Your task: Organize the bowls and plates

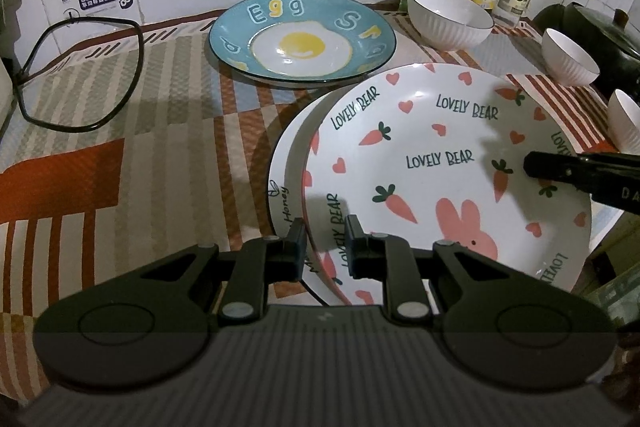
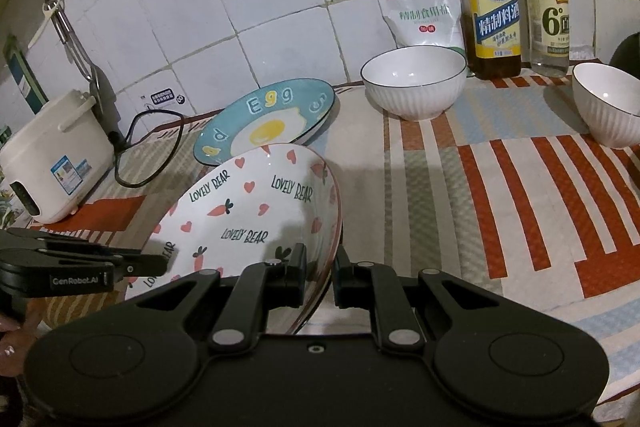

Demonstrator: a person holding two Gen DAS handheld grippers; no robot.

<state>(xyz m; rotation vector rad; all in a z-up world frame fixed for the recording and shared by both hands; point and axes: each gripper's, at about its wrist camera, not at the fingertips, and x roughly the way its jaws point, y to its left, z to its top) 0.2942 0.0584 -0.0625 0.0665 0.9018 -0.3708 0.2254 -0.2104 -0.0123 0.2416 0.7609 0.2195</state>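
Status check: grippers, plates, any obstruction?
Left gripper and right gripper both shut on bear plate. Held above another plate. Nothing in the way.

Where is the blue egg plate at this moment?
In both wrist views the blue egg plate lies on the patterned cloth near the tiled wall, behind the Lovely Bear plate and left of a white bowl.

Left gripper (image 1: 325,247) and right gripper (image 2: 320,273) — fingers clamped, angled downward
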